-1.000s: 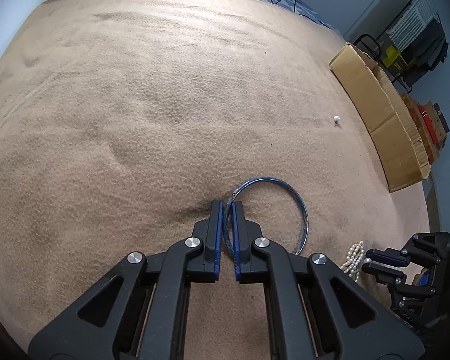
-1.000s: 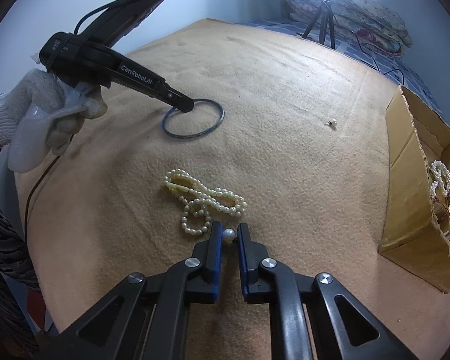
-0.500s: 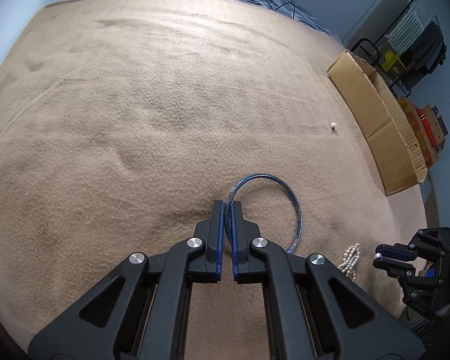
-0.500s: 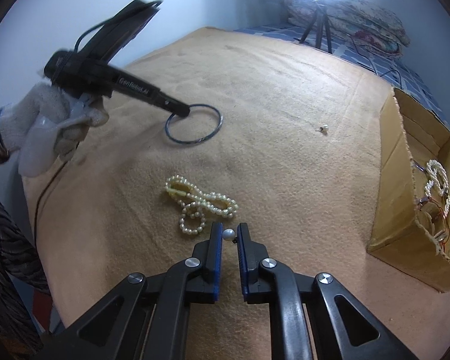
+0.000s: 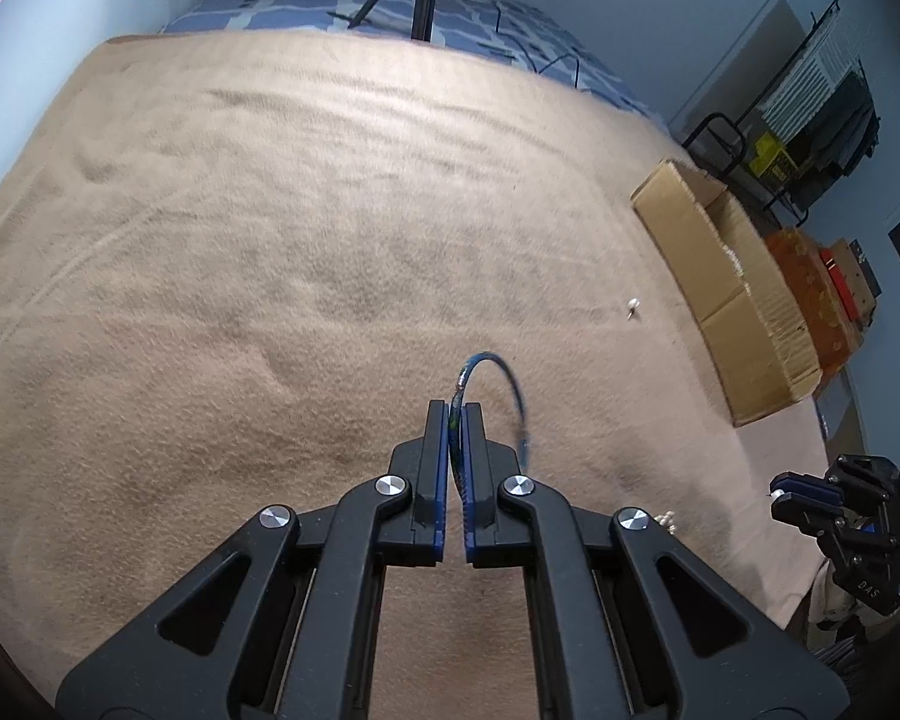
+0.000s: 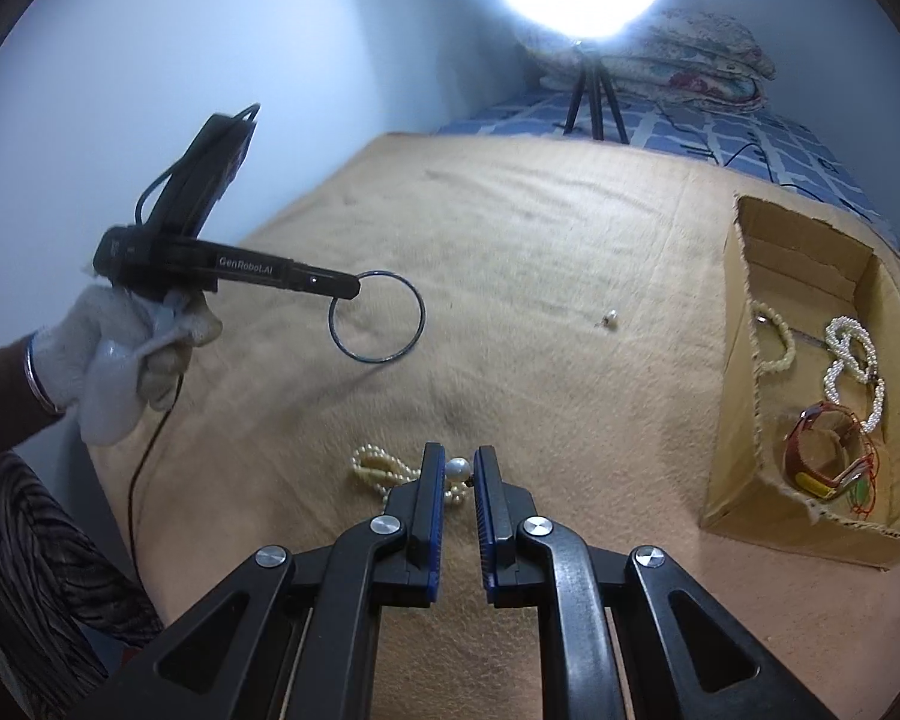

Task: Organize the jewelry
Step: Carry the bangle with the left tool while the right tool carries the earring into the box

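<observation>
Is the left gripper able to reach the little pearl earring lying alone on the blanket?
Probably not right now. The left gripper is shut on the blue bangle, so its jaws are full. The earring lies in the open on the blanket, with nothing around it.

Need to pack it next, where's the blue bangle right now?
The blue bangle is clamped in the left tool, held above the tan blanket.

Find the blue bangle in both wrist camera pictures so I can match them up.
Left wrist view: the blue bangle sits at centre, seen almost edge-on, clamped in the left tongs.
Right wrist view: the blue bangle hangs left of centre, off the blanket, from the tongs' tip.
Shared landmark: the cardboard box at the right.
</observation>
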A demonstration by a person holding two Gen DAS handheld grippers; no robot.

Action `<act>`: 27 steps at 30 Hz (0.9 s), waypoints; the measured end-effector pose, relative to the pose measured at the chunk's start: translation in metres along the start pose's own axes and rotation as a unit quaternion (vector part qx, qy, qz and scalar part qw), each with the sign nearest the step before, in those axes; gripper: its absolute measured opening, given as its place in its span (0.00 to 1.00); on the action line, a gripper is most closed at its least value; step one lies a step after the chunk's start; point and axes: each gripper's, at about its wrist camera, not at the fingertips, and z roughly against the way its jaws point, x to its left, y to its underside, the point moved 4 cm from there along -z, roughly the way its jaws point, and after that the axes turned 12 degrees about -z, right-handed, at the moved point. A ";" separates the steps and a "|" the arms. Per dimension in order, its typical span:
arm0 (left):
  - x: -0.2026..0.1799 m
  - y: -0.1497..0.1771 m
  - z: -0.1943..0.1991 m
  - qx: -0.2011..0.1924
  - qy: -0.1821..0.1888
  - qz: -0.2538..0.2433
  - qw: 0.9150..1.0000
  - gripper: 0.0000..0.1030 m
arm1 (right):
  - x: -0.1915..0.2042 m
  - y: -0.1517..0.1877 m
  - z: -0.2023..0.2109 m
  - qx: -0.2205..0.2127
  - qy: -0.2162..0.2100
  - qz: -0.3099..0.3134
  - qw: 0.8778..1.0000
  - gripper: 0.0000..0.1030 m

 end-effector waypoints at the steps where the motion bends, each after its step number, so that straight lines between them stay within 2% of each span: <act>1: -0.001 -0.002 0.003 -0.004 0.002 0.001 1.000 0.01 | 0.000 -0.002 0.002 -0.004 0.000 -0.001 1.000 0.07; 19: -0.018 -0.023 0.031 -0.045 0.016 -0.003 0.999 0.01 | -0.022 -0.023 0.051 -0.074 0.009 -0.029 0.997 0.07; 27: -0.049 -0.041 0.041 -0.065 0.035 -0.030 0.997 0.01 | -0.050 -0.032 0.074 -0.107 0.030 -0.054 0.992 0.07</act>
